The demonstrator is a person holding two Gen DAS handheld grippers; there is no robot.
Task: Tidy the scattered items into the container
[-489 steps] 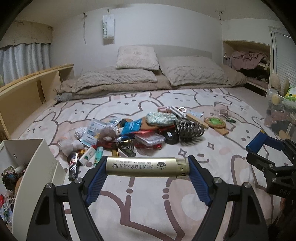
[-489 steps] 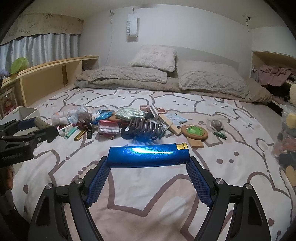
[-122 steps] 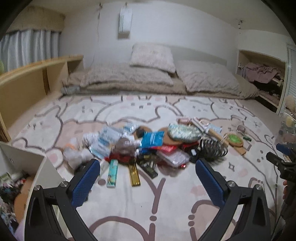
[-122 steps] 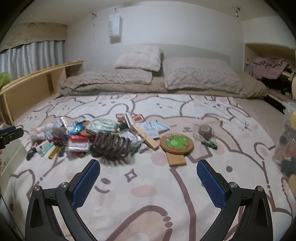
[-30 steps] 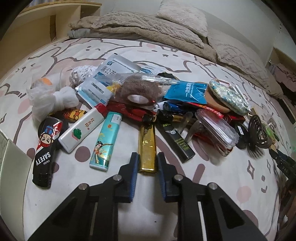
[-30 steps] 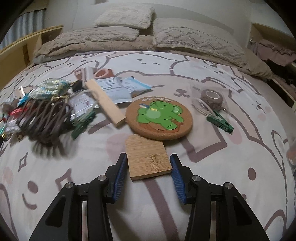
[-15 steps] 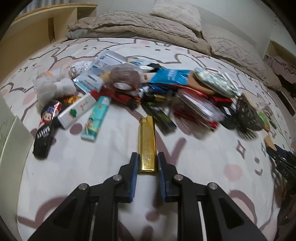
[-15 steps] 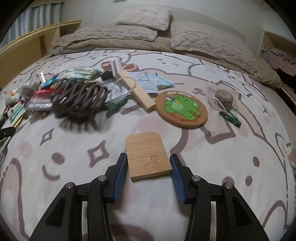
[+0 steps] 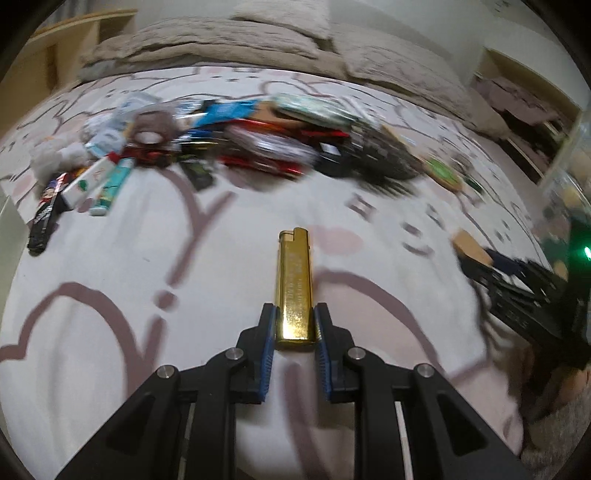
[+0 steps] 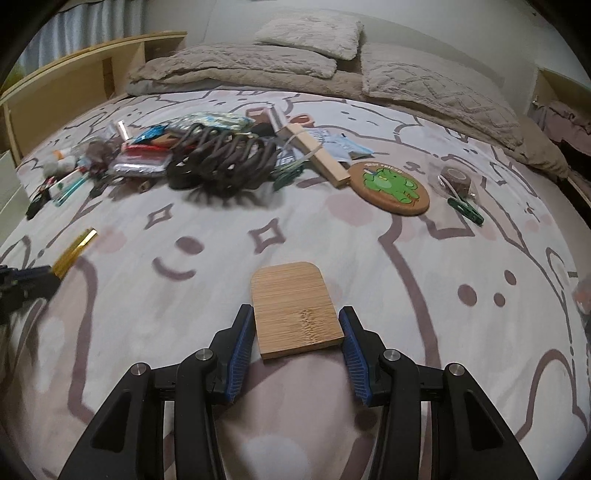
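My left gripper (image 9: pixel 294 325) is shut on a gold lighter (image 9: pixel 294 288), held lengthwise above the patterned bedspread. My right gripper (image 10: pixel 297 326) is shut on a small bamboo board (image 10: pixel 295 308), also held above the bed. The gold lighter also shows at the left edge of the right wrist view (image 10: pixel 74 251), and the bamboo board at the right of the left wrist view (image 9: pixel 472 249). The pile of scattered items (image 10: pixel 207 155) lies further up the bed, blurred in the left wrist view (image 9: pixel 240 136). A corner of the white container (image 10: pixel 7 177) shows at the far left.
A round cork coaster with a green figure (image 10: pixel 391 188), a wooden stick (image 10: pixel 317 155), a brown tape roll (image 10: pixel 458 179) and a green clip (image 10: pixel 465 210) lie right of the pile. Several lighters (image 9: pixel 92 184) lie at its left. Pillows (image 10: pixel 310 33) sit at the bed's head.
Both grippers have pulled back from the pile with their items held. The pile now sits farther off in both views, and the left view is blurred by motion.
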